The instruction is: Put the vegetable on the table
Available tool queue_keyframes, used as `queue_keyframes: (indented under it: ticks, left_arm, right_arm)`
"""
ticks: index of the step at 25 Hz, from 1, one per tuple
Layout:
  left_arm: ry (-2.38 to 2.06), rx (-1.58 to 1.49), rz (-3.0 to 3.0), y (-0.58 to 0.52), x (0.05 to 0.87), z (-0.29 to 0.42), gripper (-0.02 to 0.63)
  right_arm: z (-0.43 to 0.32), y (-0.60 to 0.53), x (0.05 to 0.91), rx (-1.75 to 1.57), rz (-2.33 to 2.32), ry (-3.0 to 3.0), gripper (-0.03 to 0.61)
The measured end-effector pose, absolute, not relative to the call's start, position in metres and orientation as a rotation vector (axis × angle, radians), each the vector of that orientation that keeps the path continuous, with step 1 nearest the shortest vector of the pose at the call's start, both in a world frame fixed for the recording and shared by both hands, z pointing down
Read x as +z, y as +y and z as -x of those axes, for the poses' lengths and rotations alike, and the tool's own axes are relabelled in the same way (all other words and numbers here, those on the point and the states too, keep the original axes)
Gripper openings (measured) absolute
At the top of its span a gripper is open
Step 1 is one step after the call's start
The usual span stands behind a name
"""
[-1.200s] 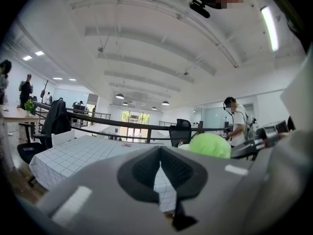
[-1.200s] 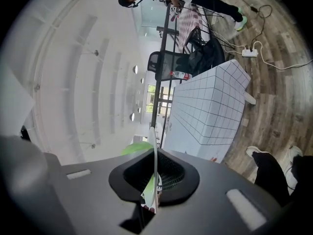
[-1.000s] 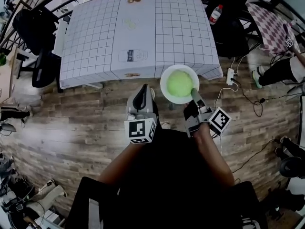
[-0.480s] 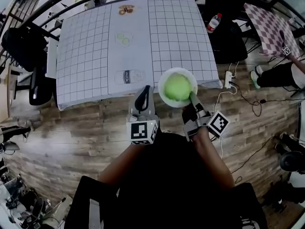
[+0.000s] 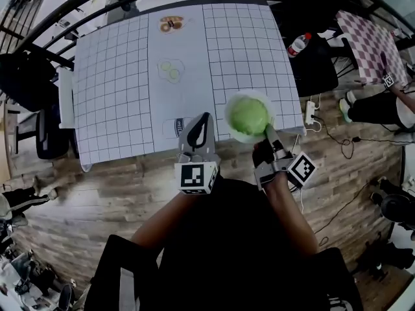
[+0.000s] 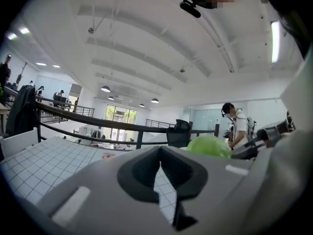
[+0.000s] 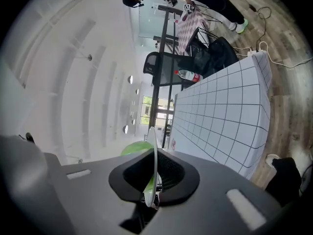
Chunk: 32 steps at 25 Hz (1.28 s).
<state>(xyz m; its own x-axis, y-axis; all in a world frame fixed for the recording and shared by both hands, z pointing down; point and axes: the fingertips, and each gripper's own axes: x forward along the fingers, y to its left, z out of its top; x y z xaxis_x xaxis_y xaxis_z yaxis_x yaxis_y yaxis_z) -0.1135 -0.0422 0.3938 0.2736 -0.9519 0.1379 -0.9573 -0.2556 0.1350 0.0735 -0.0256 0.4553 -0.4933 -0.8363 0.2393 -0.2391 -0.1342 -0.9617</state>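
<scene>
Cabbage [image 5: 248, 115], round and pale green, sits loose on a white plate [image 5: 228, 119] held above the near edge of the desk [image 5: 117, 96]. The right tool [image 5: 268, 135] is clamped tight on the plate's near rim, and the left tool [image 5: 202, 123] is closed on nothing. The head looks firm, fairly heavy and apt to roll, while the plate seems thin and slick, so a level carry gripped at the rim suits best

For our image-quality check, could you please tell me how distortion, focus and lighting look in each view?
Head view: strong fisheye bows the table grid; lighting is even, the vegetable sharp. Left gripper view: dark round vignette, the left gripper soft close to the lens, ceiling lamps bright. Right gripper view: rolled sideways, the plate rim in the right gripper blurred.
</scene>
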Motion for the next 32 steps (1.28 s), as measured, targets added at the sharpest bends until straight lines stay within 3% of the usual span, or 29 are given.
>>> queue_keyframes:
  ticks: [13,32]
  left_arm:
    - [-1.695,-0.018,-2.385,-0.120,0.397,0.154,0.006]
    - [-1.839,0.052,-2.309,-0.154,0.410,0.167,0.006]
  right_arm:
    - [-0.027,-0.097,0.459,-1.618,1.195,1.620,0.006]
    - [-0.033,-0.166,0.504,-1.664,1.125,1.659,0.008]
